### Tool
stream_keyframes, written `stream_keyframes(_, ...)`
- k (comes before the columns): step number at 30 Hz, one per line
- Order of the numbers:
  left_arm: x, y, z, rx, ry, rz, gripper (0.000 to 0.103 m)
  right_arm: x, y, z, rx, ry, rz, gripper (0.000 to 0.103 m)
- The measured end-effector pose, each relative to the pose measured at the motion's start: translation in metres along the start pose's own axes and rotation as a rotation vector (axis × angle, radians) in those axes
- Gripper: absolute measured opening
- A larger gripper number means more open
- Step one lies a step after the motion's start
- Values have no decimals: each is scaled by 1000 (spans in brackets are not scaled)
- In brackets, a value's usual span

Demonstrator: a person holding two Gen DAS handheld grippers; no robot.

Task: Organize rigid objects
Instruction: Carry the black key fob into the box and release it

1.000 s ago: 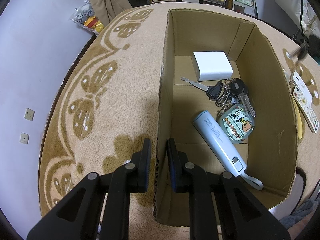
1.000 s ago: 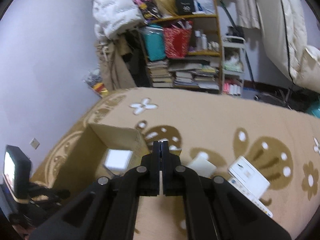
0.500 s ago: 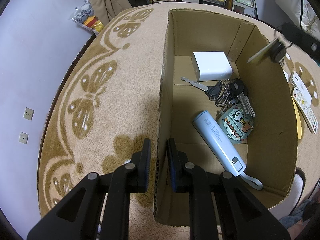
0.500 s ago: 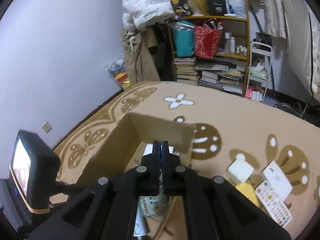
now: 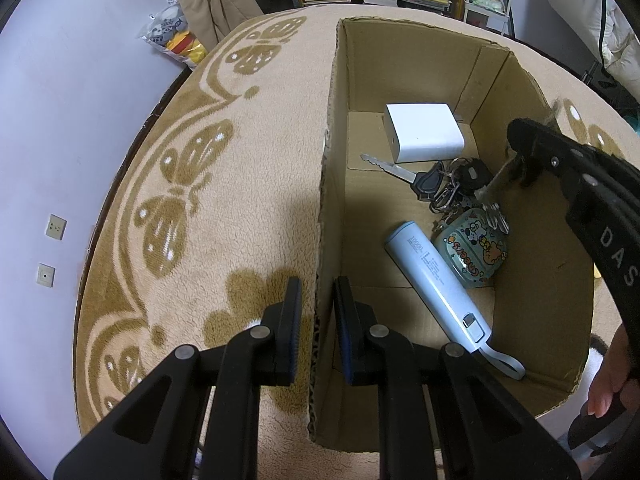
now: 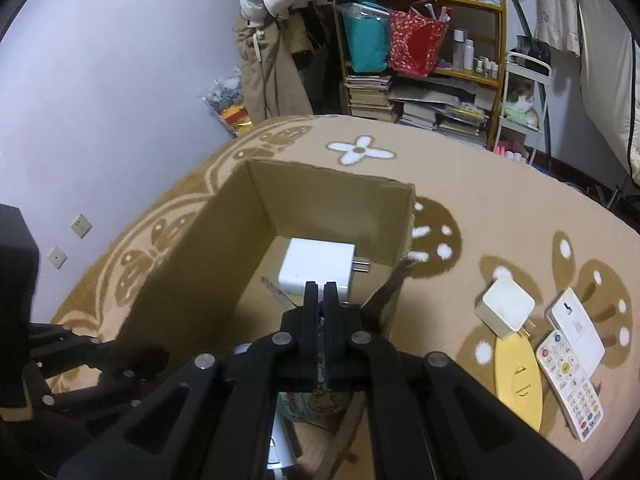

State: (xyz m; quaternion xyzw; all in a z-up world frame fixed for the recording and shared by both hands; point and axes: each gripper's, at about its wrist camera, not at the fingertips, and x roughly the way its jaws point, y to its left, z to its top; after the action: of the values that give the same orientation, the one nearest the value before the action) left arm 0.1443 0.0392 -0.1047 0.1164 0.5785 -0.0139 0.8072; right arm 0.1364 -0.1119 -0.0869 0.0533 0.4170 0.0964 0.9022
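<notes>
Over the cardboard box (image 5: 532, 280), the right gripper (image 6: 321, 292) is carrying a thin flat piece (image 5: 498, 182) in closed jaws while the left gripper (image 5: 316, 312) is clamping the box wall, so releasing above the keys (image 5: 448, 184) likely comes next.

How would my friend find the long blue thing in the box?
Look inside the open brown cardboard box on the beige patterned rug. The light blue cylindrical power bank lies near the front, beside the round cartoon keychain. It alone is tube-shaped and has a wrist strap.
</notes>
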Motion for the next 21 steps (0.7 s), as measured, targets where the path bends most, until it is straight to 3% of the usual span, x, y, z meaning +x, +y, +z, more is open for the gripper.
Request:
stream_keyframes(9,0,0,0,0,-1,-1,16,-10,-7,0,-17,-11,-39,16)
stream_keyframes(11,-1,0,0,0,-1,-2,16,-14,-14,3,2,-14,-2,20)
stream_keyframes(13,-1,0,0,0,-1,-1,17,-17,-20,7,27,-19,37,28)
stream_keyframes(15,-1,0,0,0,0,0,17,-21,-24,10,46,-29,41,65)
stream_keyframes(16,-1,0,0,-1,-1,-2,17,-25,-27,11,54,-45,28,72)
stream_keyframes(21,-1,0,0,1,-1,-1,17,-34,-47,14,96,-77,29,83)
